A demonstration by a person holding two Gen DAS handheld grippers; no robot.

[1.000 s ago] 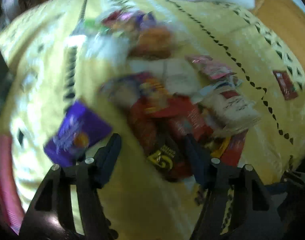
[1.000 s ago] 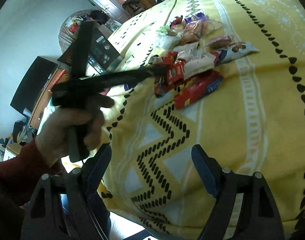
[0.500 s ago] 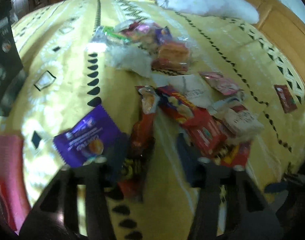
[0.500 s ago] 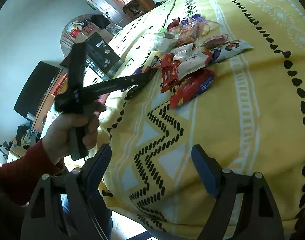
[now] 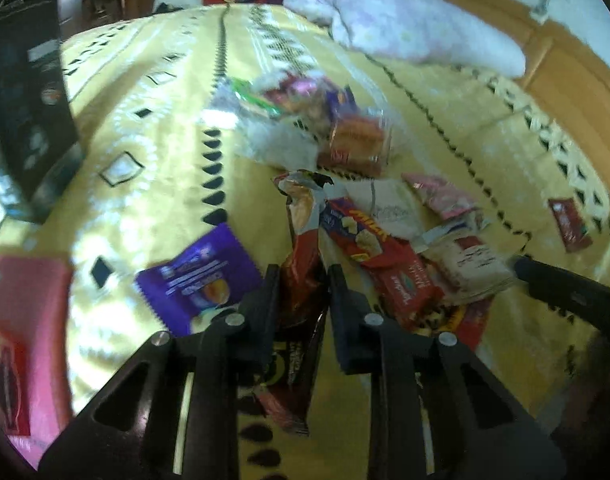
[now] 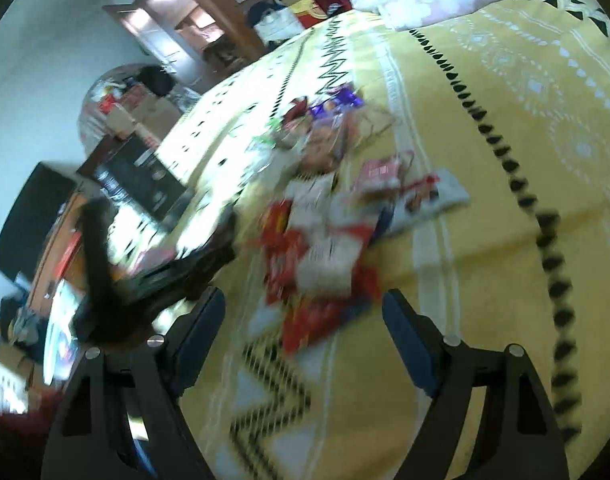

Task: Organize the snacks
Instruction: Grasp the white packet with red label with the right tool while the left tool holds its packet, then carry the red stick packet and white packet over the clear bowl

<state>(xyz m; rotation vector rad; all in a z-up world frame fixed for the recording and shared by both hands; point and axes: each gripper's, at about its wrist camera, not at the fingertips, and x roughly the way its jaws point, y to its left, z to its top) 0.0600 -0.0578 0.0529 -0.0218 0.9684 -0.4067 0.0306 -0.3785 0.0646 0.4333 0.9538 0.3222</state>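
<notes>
Glossy foil snack packets (image 5: 305, 264) on matt cloth bedspread (image 5: 153, 128).

Our left gripper (image 5: 303, 280) has closed from wide open and now clamps the dark red snack packet (image 5: 305, 252), with the purple packet (image 5: 199, 278) just beside its left finger. Our right gripper (image 6: 303, 316) has moved nearer the snack pile (image 6: 321, 248), jaws apart.

Bare yellow bedspread (image 6: 485, 240) is lying open right of the snack pile (image 6: 325, 248); a black box (image 5: 25, 120) is blocking the far left.
</notes>
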